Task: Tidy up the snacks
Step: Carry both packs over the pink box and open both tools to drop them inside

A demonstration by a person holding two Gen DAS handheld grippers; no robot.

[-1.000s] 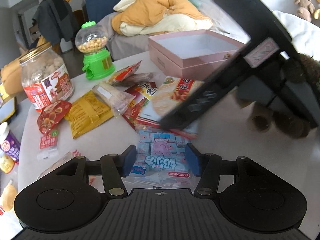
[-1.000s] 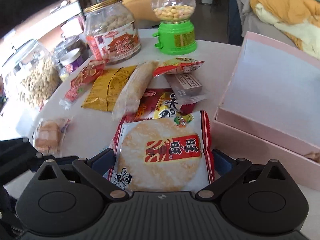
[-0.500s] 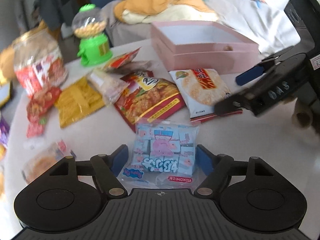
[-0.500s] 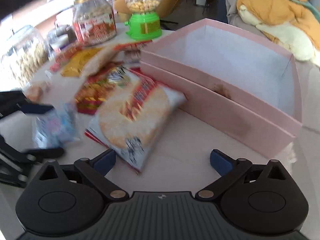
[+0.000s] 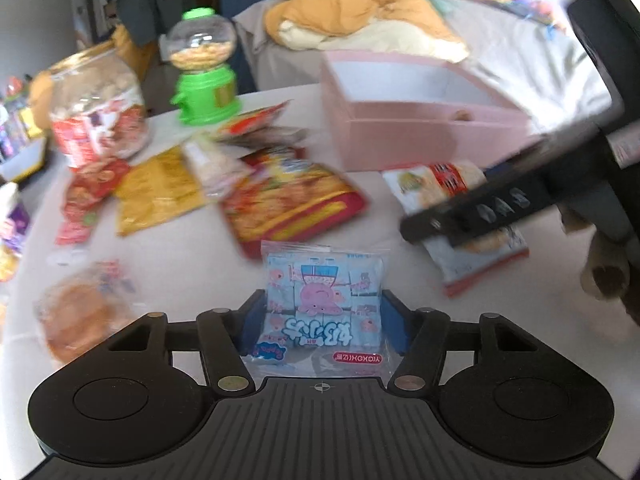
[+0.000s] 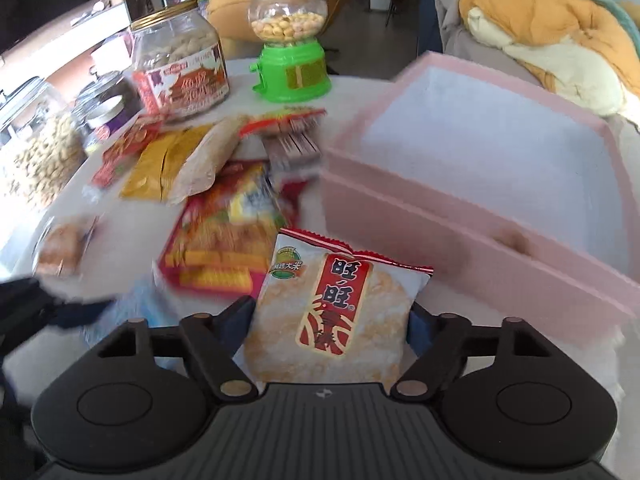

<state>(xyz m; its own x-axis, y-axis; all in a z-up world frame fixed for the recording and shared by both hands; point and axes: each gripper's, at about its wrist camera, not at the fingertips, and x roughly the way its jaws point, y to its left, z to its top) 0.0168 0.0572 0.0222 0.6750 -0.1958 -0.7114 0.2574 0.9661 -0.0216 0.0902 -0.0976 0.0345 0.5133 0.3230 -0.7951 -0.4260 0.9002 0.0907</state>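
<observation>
Snacks lying scattered on the white table (image 5: 400,280), ahead of both pairs of fingers.

Left gripper (image 5: 324,320) closing around a pale-blue plastic packet with a pink cartoon figure (image 5: 320,300); packet sitting between the blue pads (image 5: 253,320), edges meeting them, resting on the table. Beyond those fingertips: a red-and-orange printed snack bag (image 5: 292,200), then a yellow foil pouch (image 5: 160,192) off to their left, a clear jar with a red label (image 5: 96,116) and a green gumball-style dispenser (image 5: 204,68) farther out.

Right gripper (image 6: 332,316) closing too, around a white rice-cracker packet with a red label and serrated red edge (image 6: 332,312); packet filling the space between the pads, sides touching them. Whether lifted or lying flat, hard to tell. Just beyond and to the right of these fingertips: an open pink cardboard box with a white inside (image 6: 480,208), holding nothing visible. In the left wrist view, right gripper showing blurred over the same cracker packet.
</observation>
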